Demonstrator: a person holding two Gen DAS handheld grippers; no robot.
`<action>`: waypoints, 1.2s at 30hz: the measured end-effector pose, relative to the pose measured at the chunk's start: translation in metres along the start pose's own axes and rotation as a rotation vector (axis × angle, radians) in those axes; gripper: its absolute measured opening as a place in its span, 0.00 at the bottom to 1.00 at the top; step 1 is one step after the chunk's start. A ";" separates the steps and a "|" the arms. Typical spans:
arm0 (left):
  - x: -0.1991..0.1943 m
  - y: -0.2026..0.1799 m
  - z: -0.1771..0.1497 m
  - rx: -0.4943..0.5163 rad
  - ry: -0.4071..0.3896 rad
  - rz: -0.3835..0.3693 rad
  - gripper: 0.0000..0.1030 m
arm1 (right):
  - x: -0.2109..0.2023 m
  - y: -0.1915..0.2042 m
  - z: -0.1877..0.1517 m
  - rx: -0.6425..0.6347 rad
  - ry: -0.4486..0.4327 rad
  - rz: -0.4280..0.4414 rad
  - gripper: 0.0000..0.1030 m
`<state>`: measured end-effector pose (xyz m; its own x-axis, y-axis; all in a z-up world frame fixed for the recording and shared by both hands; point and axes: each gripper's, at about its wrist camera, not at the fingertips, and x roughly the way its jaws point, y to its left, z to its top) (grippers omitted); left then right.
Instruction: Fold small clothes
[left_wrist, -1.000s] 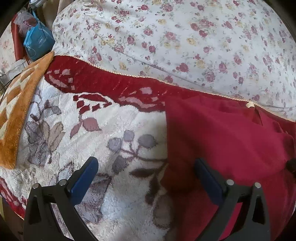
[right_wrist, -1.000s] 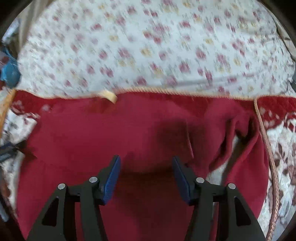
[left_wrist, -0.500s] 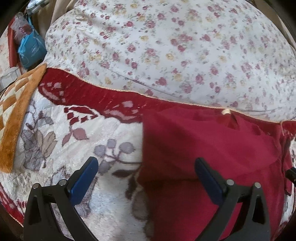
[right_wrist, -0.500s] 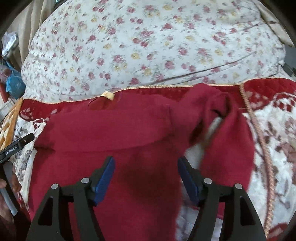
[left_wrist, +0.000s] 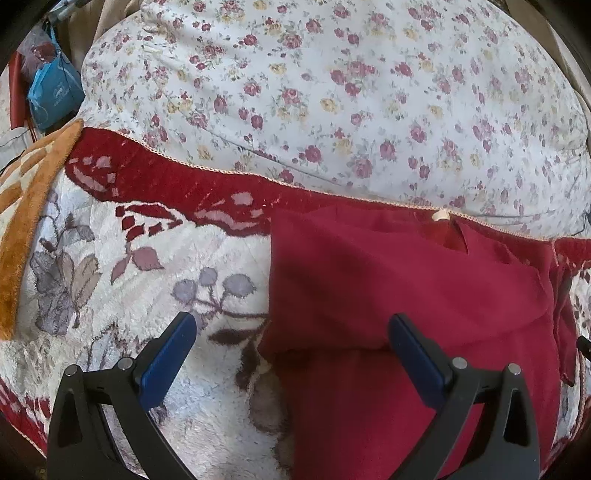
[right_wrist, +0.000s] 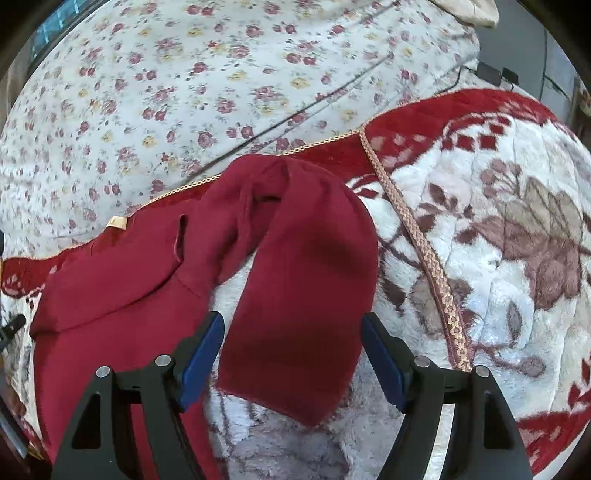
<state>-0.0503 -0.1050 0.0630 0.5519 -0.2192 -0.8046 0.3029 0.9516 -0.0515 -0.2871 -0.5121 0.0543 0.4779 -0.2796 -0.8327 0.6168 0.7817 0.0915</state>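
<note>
The red garment (right_wrist: 122, 295) lay lengthwise toward the floral quilt (right_wrist: 184, 92), its sleeve (right_wrist: 303, 295) trailing back between the spread right hand-held gripper (right_wrist: 291, 350); the left hand-held gripper (left_wrist: 291, 350) gaped empty over the blanket (left_wrist: 110, 295).

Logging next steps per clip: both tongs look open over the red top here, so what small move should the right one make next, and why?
Probably lower the right tongs and close on the sleeve lying between the open fingers. That sleeve sprawls out over the blanket, unfolded, while the garment's left side already looks folded in.
</note>
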 end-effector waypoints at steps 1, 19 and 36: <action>0.001 -0.001 0.000 0.002 0.002 0.004 1.00 | 0.001 0.000 -0.001 -0.001 0.007 -0.008 0.78; 0.003 0.005 -0.001 -0.030 0.014 -0.003 1.00 | 0.015 -0.014 -0.032 0.000 -0.001 -0.055 0.16; -0.003 0.007 0.002 -0.045 -0.004 -0.004 1.00 | -0.174 0.004 0.136 -0.036 -0.408 0.325 0.02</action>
<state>-0.0481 -0.0978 0.0667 0.5541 -0.2240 -0.8017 0.2701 0.9594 -0.0813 -0.2822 -0.5363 0.2738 0.8506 -0.2082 -0.4829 0.3775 0.8810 0.2851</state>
